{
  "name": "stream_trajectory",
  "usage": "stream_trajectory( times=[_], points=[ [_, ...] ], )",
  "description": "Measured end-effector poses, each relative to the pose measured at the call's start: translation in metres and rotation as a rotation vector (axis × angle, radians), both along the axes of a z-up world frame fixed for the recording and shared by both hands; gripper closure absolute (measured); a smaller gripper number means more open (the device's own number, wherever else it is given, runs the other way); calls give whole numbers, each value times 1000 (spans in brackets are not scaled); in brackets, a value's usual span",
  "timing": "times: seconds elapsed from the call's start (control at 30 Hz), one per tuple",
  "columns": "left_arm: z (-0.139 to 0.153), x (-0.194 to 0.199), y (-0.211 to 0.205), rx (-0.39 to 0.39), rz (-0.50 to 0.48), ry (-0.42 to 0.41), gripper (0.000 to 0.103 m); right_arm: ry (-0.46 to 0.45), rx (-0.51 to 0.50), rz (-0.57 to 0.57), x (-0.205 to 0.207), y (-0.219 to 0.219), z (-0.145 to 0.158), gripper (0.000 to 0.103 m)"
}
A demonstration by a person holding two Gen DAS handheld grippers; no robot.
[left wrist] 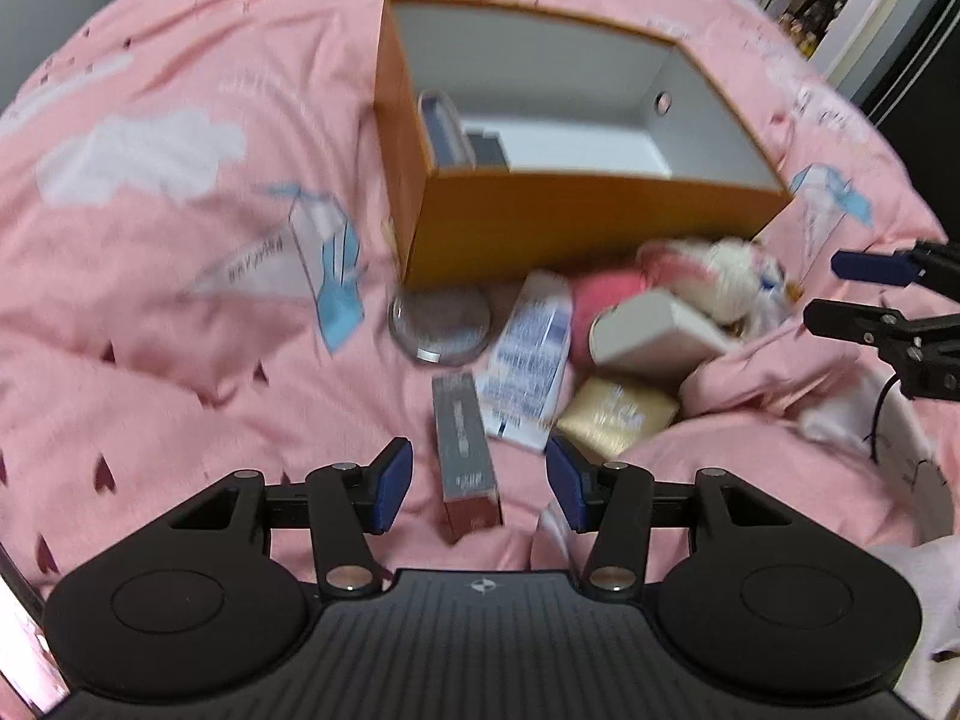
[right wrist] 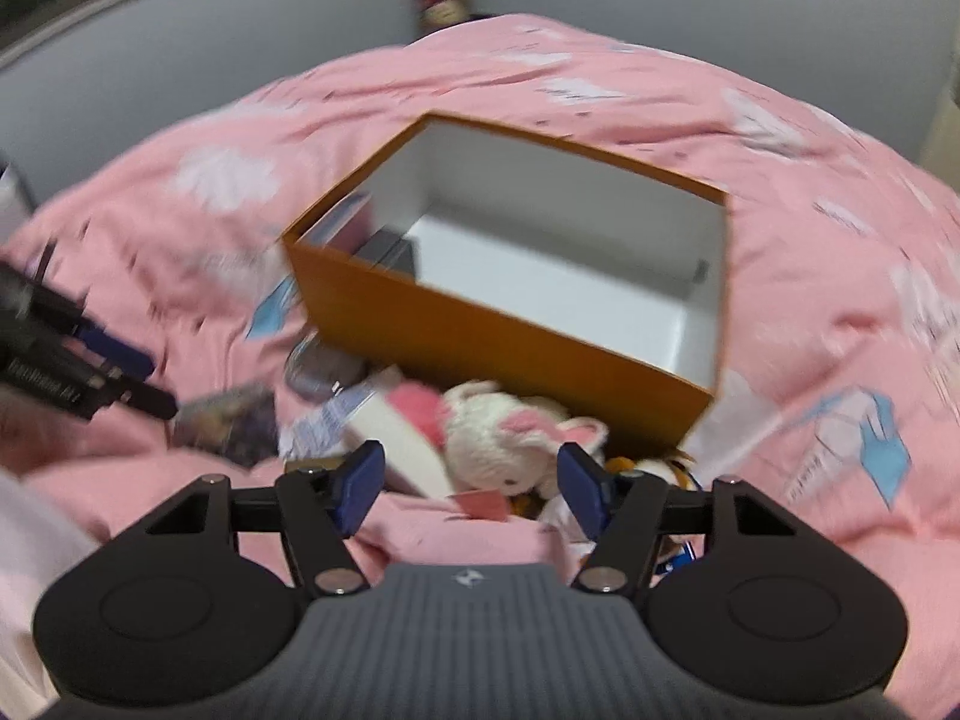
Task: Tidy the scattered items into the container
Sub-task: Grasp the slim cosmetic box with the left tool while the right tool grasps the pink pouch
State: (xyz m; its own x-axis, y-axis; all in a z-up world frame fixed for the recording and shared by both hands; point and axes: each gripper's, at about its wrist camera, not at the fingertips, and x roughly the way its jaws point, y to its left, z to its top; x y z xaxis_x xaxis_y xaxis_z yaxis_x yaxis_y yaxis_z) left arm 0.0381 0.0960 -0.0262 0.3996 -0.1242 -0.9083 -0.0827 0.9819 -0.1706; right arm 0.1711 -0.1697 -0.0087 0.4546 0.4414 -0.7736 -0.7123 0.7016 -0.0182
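Note:
An orange box [left wrist: 600, 222] with a white inside sits on a pink duvet [left wrist: 150, 330]; two dark items [left wrist: 456, 138] lie in its left end. In front of it lie a slim brown box [left wrist: 465, 456], a white tube [left wrist: 531, 354], a round clear compact [left wrist: 441, 324], a gold packet [left wrist: 618, 414], a white box [left wrist: 654, 336] and a white-pink plush rabbit [left wrist: 720, 276]. My left gripper [left wrist: 479, 483] is open, straddling the brown box's near end. My right gripper [right wrist: 474, 489] is open just before the plush rabbit [right wrist: 510, 438] and the orange box [right wrist: 480, 336].
The duvet is rumpled, with a raised fold [left wrist: 750, 420] to the right of the pile. A grey wall [right wrist: 240, 30] stands behind the bed. A doorway and shelves [left wrist: 840, 6] show at the far right. Each gripper shows at the edge of the other's view.

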Motion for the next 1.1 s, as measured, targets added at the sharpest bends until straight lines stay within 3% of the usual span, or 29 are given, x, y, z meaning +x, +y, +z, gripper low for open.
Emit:
stream_trajectory(
  times=[0.33, 0.4, 0.47, 0.7, 0.93, 0.97, 1.0, 1.1],
  points=[
    [-30, 6, 0, 2, 42, 88, 46, -63, -171, 136, -8, 10, -17, 36],
    [-34, 8, 0, 9, 51, 97, 62, -89, -206, 166, -9, 17, -19, 36],
    [-35, 7, 1, -2, 55, 95, 70, -97, -239, 209, -12, 24, -24, 36],
    [-33, 1, 5, -31, 73, 65, 75, -72, -304, 263, -11, 30, -33, 40],
    [-24, -2, 6, -36, 70, 28, 76, -66, -289, 266, -19, 27, -19, 66],
    [-23, -2, 7, -36, 71, 22, 76, -70, -285, 267, -20, 27, -17, 96],
    [-21, -3, 8, -36, 75, 17, 76, -70, -268, 261, -20, 27, -13, 102],
    [-16, -5, 11, -30, 91, -3, 76, -67, -192, 241, -15, 26, 7, 103]
  ],
)
